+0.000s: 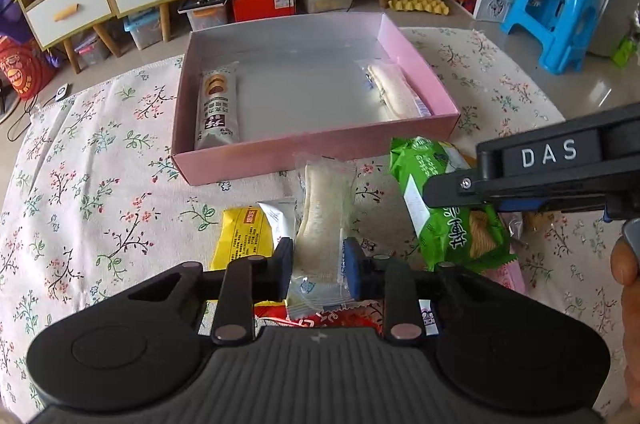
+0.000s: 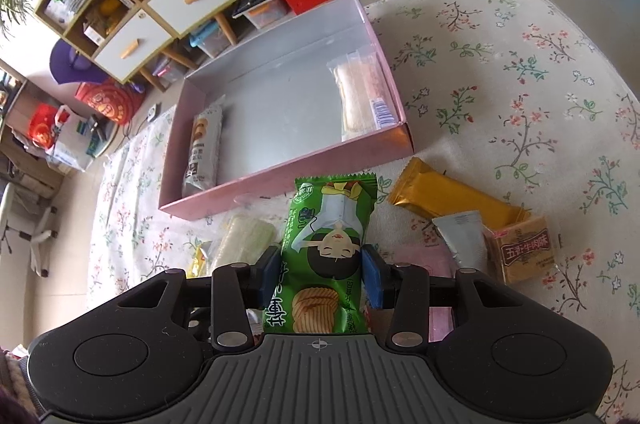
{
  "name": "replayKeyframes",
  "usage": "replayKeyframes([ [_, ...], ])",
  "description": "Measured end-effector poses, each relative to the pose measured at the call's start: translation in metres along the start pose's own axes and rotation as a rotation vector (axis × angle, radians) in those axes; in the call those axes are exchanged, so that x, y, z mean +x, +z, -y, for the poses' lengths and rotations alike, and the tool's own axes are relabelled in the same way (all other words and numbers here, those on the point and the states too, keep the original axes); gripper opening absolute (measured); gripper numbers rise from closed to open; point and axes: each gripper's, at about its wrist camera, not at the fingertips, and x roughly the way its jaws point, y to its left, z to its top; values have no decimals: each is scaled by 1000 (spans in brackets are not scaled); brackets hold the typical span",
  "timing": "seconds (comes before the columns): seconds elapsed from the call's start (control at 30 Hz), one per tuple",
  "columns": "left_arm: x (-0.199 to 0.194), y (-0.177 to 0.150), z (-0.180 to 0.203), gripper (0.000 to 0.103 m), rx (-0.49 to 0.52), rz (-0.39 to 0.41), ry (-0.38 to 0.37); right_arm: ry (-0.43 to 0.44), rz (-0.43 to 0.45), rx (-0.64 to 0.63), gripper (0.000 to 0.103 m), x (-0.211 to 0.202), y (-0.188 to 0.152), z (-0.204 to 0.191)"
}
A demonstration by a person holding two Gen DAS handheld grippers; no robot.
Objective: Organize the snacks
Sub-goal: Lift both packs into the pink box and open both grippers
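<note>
The left gripper (image 1: 318, 270) has its fingers (image 1: 354, 268) closed on a clear-wrapped pale wafer pack (image 1: 324, 224), the pads pressing the wrapper near its near end while the rest of the pack points toward the box. Just beside it, the right gripper (image 2: 320, 278) has its fingers (image 2: 374, 278) clamped on the middle of a green snack packet (image 2: 328, 248), which also points toward the box.

Under and around both lie the snacks not yet sorted: a yellow packet (image 1: 240, 236) left of the wafer pack, a red wrapper (image 1: 332, 318) beneath it, and, to the right in the right wrist view, a gold packet (image 2: 448, 197), a silver-white sachet (image 2: 466, 238) and a brown packet (image 2: 524, 252), all on the flowered cloth (image 1: 100, 183) that covers the counter.

Beyond them stands the pink box (image 1: 280, 159), open-topped, with a brown-and-white biscuit packet (image 1: 218, 111) along its left wall and another pale wafer pack (image 1: 394, 93) along its right wall; the middle of the floor is bare.

To do this step well, I judge each pack should clear the near wall before going forward, since a trailing wrapper end could catch the rim and shift the light box. The wafer pack belongs next to its twin on the right, the green packet in the bare middle, both parallel to the packs already in. As the two grippers sit close together, one at a time seems safer. The crinkly wrappers may slip, so release low.
</note>
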Motion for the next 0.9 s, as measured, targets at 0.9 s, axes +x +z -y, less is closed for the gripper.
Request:
replayKeyframes([
  [0.9, -30, 38, -52, 23, -295, 284, -170, 52, 241, 47, 42, -35, 40, 25],
])
